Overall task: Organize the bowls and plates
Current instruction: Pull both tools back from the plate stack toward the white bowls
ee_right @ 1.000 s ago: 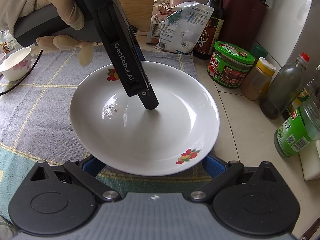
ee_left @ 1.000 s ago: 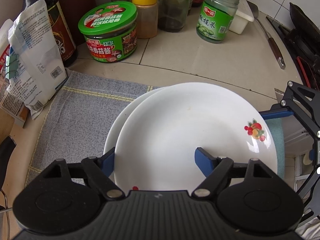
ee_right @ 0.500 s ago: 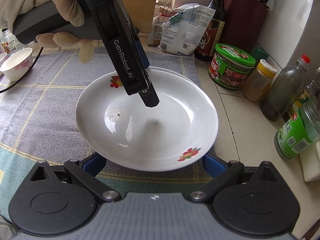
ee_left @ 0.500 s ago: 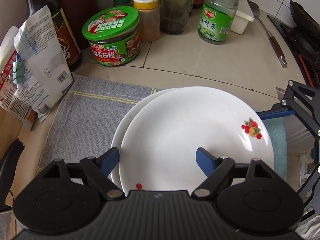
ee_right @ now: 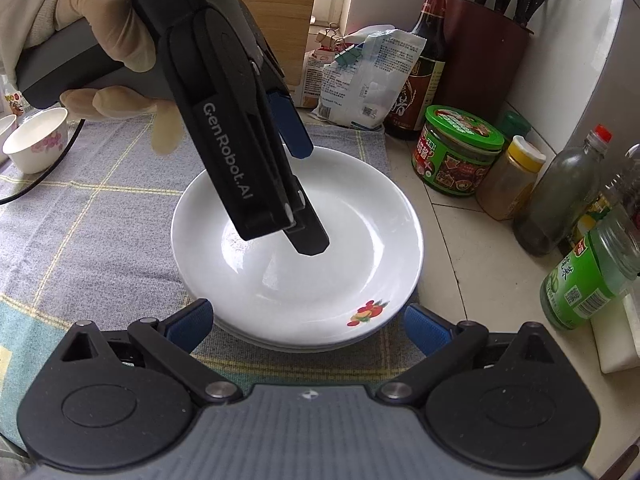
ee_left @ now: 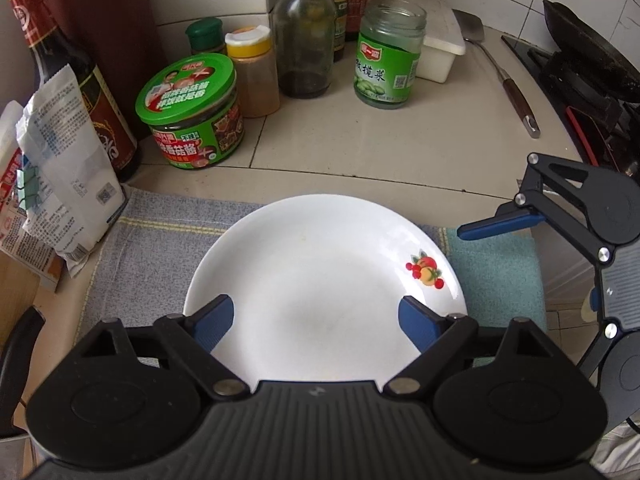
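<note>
Left wrist view: top plate (ee_left: 320,280) now square on the stack — lower plate's rim, sticking out on the left a second ago, no longer visible. Sits flat on the grey towel (ee_left: 160,248), fruit decal toward the right. Left gripper (ee_left: 316,316) jaws opening, spread wider than half a second ago; blue pads (ee_left: 212,320) over the near part of the plate, pressing on nothing. Gripper also pulled up and back a little, judging by more of the counter and jars coming into frame.

Right wrist view: confirms stack — at least two rims showing under the top plate (ee_right: 296,248) at the near edge, possibly three, hard to count. Left gripper (ee_right: 312,200) hanging above the plate centre, clear of the surface, held by a gloved hand (ee_right: 116,40). Right gripper (ee_right: 306,324) unchanged — jaws wide, pads either side of the stack's near edge, gripping nothing as far as visible.

Meaning for task: plate released and nested, plate stacking step looks done. Small flowered bowl (ee_right: 36,140) at far left of the towel, well apart from the plates, with another rim at the frame edge — bowls likely the next target.
</note>
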`<state>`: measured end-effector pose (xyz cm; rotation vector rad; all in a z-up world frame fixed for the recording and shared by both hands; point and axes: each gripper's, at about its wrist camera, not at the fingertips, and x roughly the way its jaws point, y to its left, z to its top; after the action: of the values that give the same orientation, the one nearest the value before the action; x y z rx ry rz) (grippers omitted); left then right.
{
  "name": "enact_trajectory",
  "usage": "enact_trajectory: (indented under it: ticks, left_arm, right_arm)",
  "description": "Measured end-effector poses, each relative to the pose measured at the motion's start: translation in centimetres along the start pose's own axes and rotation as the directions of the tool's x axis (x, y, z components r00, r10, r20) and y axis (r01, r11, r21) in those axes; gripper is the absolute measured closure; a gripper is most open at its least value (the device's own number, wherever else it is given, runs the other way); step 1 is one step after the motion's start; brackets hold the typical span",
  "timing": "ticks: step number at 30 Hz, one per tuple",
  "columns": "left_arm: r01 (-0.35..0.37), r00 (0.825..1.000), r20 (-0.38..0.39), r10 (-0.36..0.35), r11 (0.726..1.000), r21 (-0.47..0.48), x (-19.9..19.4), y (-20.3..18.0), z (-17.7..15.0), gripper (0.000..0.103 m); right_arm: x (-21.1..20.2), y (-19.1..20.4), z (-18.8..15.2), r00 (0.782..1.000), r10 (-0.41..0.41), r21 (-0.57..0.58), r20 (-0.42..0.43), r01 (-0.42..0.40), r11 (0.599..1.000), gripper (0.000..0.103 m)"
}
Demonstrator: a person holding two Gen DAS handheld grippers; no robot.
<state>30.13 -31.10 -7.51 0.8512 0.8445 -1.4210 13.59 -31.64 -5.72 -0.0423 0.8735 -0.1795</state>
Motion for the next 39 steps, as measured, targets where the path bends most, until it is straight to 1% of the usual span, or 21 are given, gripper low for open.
enact_trajectory:
  ticks: [2,3,8,13,16,18,20,22,24,26,28,29,32,34,36,38,39]
  left_arm:
    - [-0.028,0.999,0.018,0.028,1.000,-0.002,-0.3,-0.2,-0.2,0.013]
    - [-0.040,0.999,0.025,0.040,0.999,-0.008,-0.4,-0.3,-0.4,0.011]
    - [-0.075,0.995,0.064,0.079,0.995,-0.061,-1.4,-0.6,-1.4,0.009]
    - [-0.131,0.981,0.129,0.146,0.984,-0.123,-3.5,-1.5,-2.5,0.009]
    - [-0.171,0.963,0.178,0.201,0.970,-0.172,-5.5,-2.4,-3.6,0.006]
    - [-0.206,0.942,0.221,0.252,0.956,-0.211,-7.2,-3.4,-4.6,0.005]
    - [-0.241,0.916,0.253,0.311,0.932,-0.271,-8.8,-4.3,-5.9,0.003]
    - [-0.278,0.888,0.263,0.376,0.897,-0.344,-10.2,-5.1,-7.3,0.002]
    - [-0.317,0.856,0.252,0.451,0.843,-0.434,-11.6,-5.7,-9.1,0.002]
    - [-0.338,0.830,0.236,0.505,0.792,-0.508,-12.7,-6.3,-10.9,0.002]
    - [-0.368,0.797,0.199,0.570,0.720,-0.589,-13.8,-6.7,-13.4,0.002]
    - [-0.385,0.783,0.173,0.597,0.685,-0.618,-14.2,-6.9,-14.6,0.002]
    - [-0.432,0.746,0.092,0.659,0.584,-0.687,-15.5,-7.3,-18.2,0.002]
    - [-0.461,0.721,0.041,0.691,0.523,-0.717,-16.3,-7.5,-20.6,0.002]
    - [-0.488,0.699,0.006,0.715,0.483,-0.727,-17.2,-7.8,-22.8,0.002]
    - [-0.516,0.678,-0.017,0.734,0.459,-0.723,-18.1,-8.2,-24.8,0.002]
    - [-0.528,0.672,-0.029,0.740,0.451,-0.720,-18.5,-8.4,-25.8,0.002]
  right_arm:
    - [0.0,0.0,-0.1,1.000,0.000,-0.001,-0.004,0.000,1.000,0.000]
    - [0.0,0.1,-0.1,1.000,-0.001,-0.001,-0.006,0.001,1.000,0.000]
    - [-0.2,0.5,-0.2,1.000,-0.002,0.002,-0.005,0.002,1.000,0.000]
    - [-0.5,0.6,-0.1,1.000,-0.010,0.011,0.005,0.010,1.000,0.000]
    - [-0.8,0.6,0.1,1.000,-0.015,0.023,0.013,0.014,1.000,0.000]
    - [-1.2,0.6,0.2,0.999,-0.021,0.031,0.026,0.020,0.999,0.000]
    - [-1.5,0.4,0.3,0.999,-0.020,0.050,0.035,0.018,0.999,0.000]
    - [-1.8,0.1,0.4,0.999,-0.017,0.072,0.047,0.013,0.997,0.000]
    - [-2.0,-0.1,0.5,0.998,-0.006,0.090,0.061,0.000,0.996,0.000]
    - [-2.1,-0.3,0.8,0.997,0.013,0.103,0.076,-0.021,0.994,0.000]
    - [-2.0,-0.1,1.2,0.995,0.034,0.107,0.089,-0.043,0.993,0.000]
    - [-1.8,0.1,1.5,0.994,0.047,0.105,0.094,-0.057,0.993,0.000]
    - [-1.0,1.7,2.6,0.992,0.079,0.078,0.094,-0.087,0.993,0.000]
    - [-0.5,3.5,3.3,0.991,0.103,0.043,0.086,-0.107,0.993,0.000]
    - [-0.2,5.4,4.0,0.988,0.126,0.007,0.086,-0.127,0.992,0.000]
    - [0.0,7.9,4.8,0.985,0.150,-0.040,0.088,-0.147,0.988,0.000]
    - [-0.1,9.2,5.1,0.984,0.155,-0.056,0.089,-0.151,0.987,0.000]
